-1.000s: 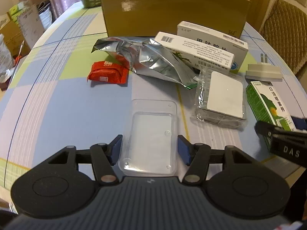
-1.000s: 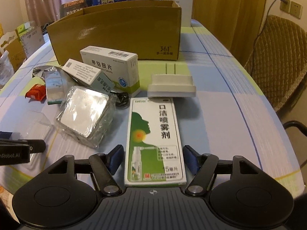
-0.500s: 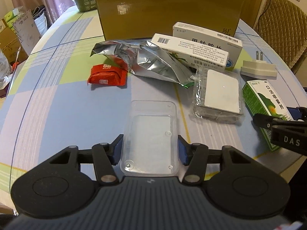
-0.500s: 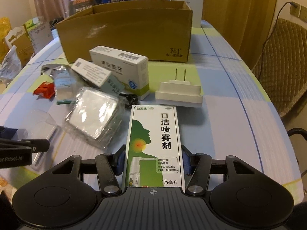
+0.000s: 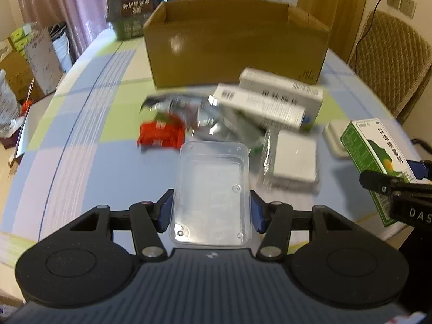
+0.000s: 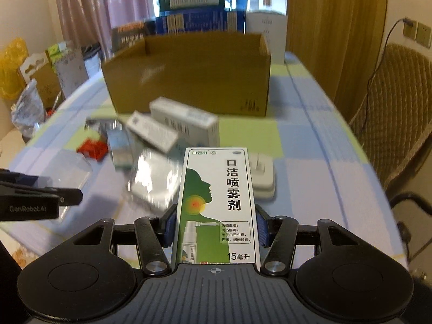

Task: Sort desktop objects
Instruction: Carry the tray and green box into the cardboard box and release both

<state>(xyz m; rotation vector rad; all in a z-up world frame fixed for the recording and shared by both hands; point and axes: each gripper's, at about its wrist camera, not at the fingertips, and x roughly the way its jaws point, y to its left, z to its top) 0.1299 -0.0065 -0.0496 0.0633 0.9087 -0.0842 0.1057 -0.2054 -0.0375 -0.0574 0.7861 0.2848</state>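
Note:
My left gripper [image 5: 211,210] is shut on a clear plastic tray [image 5: 212,189] and holds it lifted off the table. My right gripper [image 6: 216,225] is shut on a green and white spray box [image 6: 217,205], also raised; the same spray box [image 5: 378,156] shows at the right of the left wrist view. Behind stands an open cardboard box [image 5: 237,43], also in the right wrist view [image 6: 189,78]. On the table lie two white medicine boxes [image 5: 270,100], a silver foil bag [image 5: 205,113], a red packet [image 5: 160,135] and a wrapped white pad [image 5: 294,159].
A white plug adapter [image 6: 263,178] lies just past the spray box. A wicker chair [image 6: 399,113] stands at the table's right. Bags and cartons [image 5: 24,62] crowd the floor at the left. Stacked boxes [image 6: 199,2] sit behind the cardboard box.
Both grippers closed on their objects and lifted them: the clear tray and the spray box rose off the table and tilted toward the cardboard box.

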